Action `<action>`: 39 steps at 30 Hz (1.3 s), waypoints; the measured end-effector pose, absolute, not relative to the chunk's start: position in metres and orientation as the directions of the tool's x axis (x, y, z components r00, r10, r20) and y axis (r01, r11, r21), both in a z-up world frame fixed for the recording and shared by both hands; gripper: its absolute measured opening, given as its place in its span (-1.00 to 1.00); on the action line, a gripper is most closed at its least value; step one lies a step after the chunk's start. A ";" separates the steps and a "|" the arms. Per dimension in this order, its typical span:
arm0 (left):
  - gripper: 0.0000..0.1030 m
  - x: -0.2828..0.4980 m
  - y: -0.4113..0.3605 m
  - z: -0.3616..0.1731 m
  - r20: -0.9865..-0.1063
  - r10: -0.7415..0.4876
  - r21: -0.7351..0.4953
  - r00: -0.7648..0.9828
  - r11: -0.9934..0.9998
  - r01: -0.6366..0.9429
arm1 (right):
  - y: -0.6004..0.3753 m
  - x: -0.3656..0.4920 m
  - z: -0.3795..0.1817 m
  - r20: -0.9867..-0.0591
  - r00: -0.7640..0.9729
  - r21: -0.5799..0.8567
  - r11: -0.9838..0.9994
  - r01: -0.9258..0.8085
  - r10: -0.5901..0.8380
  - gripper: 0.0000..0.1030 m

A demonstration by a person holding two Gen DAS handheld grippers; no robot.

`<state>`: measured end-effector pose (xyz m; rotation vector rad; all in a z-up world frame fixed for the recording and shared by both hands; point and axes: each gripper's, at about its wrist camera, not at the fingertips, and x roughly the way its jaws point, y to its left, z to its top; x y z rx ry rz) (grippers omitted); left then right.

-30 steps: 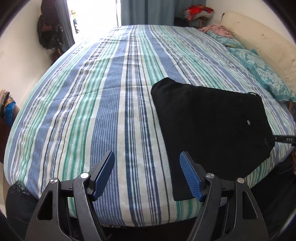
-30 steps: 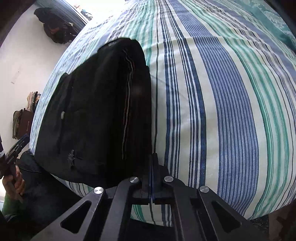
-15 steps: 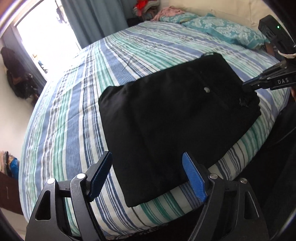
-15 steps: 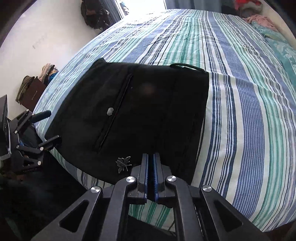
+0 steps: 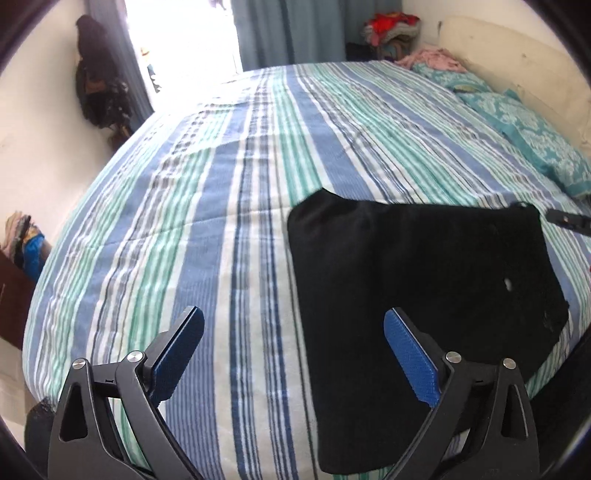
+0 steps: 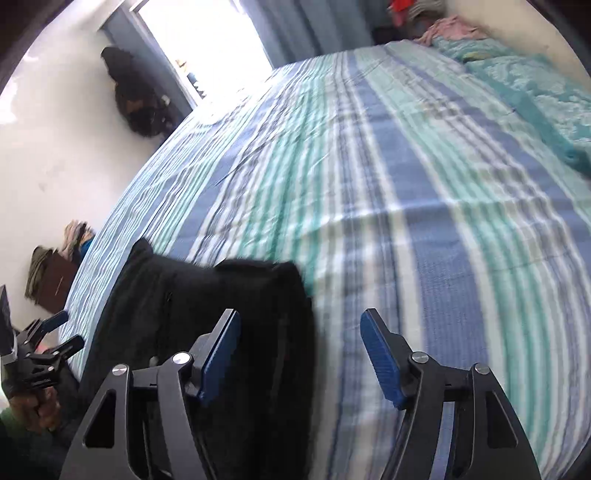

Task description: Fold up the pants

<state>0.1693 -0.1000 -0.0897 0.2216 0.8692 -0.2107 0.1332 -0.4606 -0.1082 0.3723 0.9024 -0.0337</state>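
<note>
Folded black pants [image 5: 417,280] lie in a flat rectangle near the front edge of the striped bed [image 5: 229,229]. My left gripper [image 5: 293,317] hovers over the bed just left of the pants; its jaws are opening wide with nothing between them. One finger of the right gripper [image 5: 565,221] shows at the pants' far right corner. In the right wrist view the pants [image 6: 221,302] lie at lower left. My right gripper [image 6: 301,317] hangs above their right edge, jaws opening and empty. The left gripper [image 6: 68,330] shows at the far left, held by a hand [image 6: 33,406].
Teal patterned pillows [image 5: 535,147] and a cream headboard [image 5: 509,48] lie at the back right. A dark bag [image 5: 98,92] hangs on the left wall beside a bright window [image 5: 184,33] and curtain. Clothes piles sit at the left [image 5: 24,236] and far corner [image 5: 391,26].
The right gripper went from shut at the pants' near edge to open and drew up and back. The left jaws spread wider; its view swung over the pants, then back left.
</note>
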 end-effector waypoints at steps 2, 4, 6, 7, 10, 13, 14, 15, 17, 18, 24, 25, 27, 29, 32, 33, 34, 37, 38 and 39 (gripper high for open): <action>0.92 0.197 -0.086 -0.092 -0.766 -0.014 0.103 0.642 0.984 0.143 | -0.503 0.127 -0.112 -0.788 0.608 0.148 0.928 0.343 -0.099 0.99; 0.92 0.224 -0.070 -0.100 -0.767 0.040 0.071 0.640 0.997 0.024 | -0.549 0.128 -0.129 -0.802 0.569 0.109 0.892 0.439 -0.181 0.99; 0.92 0.248 -0.059 -0.113 -0.766 0.110 0.076 0.634 0.994 -0.081 | -0.592 0.126 -0.150 -0.796 0.600 0.250 0.854 0.455 -0.087 0.99; 0.91 0.259 -0.055 -0.123 -0.772 0.149 0.089 0.618 0.988 -0.126 | -0.608 0.126 -0.164 -0.790 0.612 0.317 0.829 0.461 -0.038 1.00; 0.91 0.284 -0.050 -0.159 -0.793 0.244 0.164 0.559 0.968 -0.191 | -0.618 0.126 -0.175 -0.752 0.659 0.337 0.866 0.370 0.011 1.00; 0.99 0.284 -0.042 -0.186 -0.795 0.280 0.193 0.538 0.958 -0.214 | -0.597 0.131 -0.176 -0.790 0.610 0.194 0.920 0.339 -0.058 1.00; 0.99 0.281 -0.039 -0.185 -0.790 0.271 0.169 0.550 0.958 -0.229 | -0.588 0.134 -0.178 -0.806 0.583 0.127 0.932 0.341 -0.103 1.00; 0.99 0.282 -0.040 -0.186 -0.794 0.273 0.173 0.543 0.958 -0.230 | -0.579 0.140 -0.179 -0.825 0.543 0.046 0.940 0.339 -0.156 1.00; 0.99 0.281 -0.044 -0.186 -0.781 0.292 0.195 0.552 0.954 -0.228 | -0.565 0.146 -0.184 -0.826 0.507 -0.079 0.941 0.330 -0.247 1.00; 0.99 0.280 -0.045 -0.186 -0.776 0.300 0.206 0.554 0.952 -0.227 | -0.563 0.145 -0.183 -0.816 0.512 -0.101 0.939 0.330 -0.268 1.00; 0.99 0.280 -0.055 -0.185 -0.746 0.354 0.272 0.565 0.935 -0.227 | -0.581 0.138 -0.185 -0.824 0.536 0.014 0.941 0.339 -0.181 1.00; 0.99 0.279 -0.058 -0.185 -0.736 0.369 0.291 0.567 0.929 -0.227 | -0.580 0.139 -0.185 -0.826 0.532 0.004 0.941 0.338 -0.188 1.00; 0.99 0.279 -0.063 -0.186 -0.716 0.399 0.329 0.573 0.917 -0.227 | -0.575 0.143 -0.186 -0.826 0.523 -0.023 0.941 0.337 -0.207 1.00; 0.99 0.278 -0.065 -0.186 -0.703 0.416 0.351 0.577 0.908 -0.227 | -0.575 0.143 -0.185 -0.826 0.524 -0.020 0.941 0.337 -0.205 1.00; 0.99 0.277 -0.064 -0.185 -0.710 0.404 0.336 0.577 0.914 -0.227 | -0.575 0.143 -0.185 -0.826 0.526 -0.016 0.941 0.337 -0.202 1.00; 0.99 0.277 -0.063 -0.185 -0.713 0.398 0.328 0.578 0.917 -0.227 | -0.575 0.143 -0.185 -0.827 0.525 -0.018 0.941 0.337 -0.204 1.00; 0.99 0.277 -0.062 -0.185 -0.715 0.391 0.319 0.579 0.920 -0.228 | -0.575 0.142 -0.185 -0.826 0.525 -0.017 0.941 0.337 -0.203 1.00; 0.99 0.278 -0.058 -0.186 -0.730 0.364 0.283 0.578 0.931 -0.230 | -0.575 0.142 -0.185 -0.826 0.525 -0.017 0.941 0.337 -0.203 1.00; 0.99 0.278 -0.055 -0.186 -0.736 0.353 0.268 0.577 0.935 -0.230 | -0.575 0.142 -0.185 -0.826 0.525 -0.017 0.941 0.337 -0.203 1.00; 0.99 0.278 -0.054 -0.186 -0.743 0.341 0.253 0.576 0.940 -0.230 | -0.575 0.142 -0.185 -0.826 0.526 -0.016 0.941 0.337 -0.202 1.00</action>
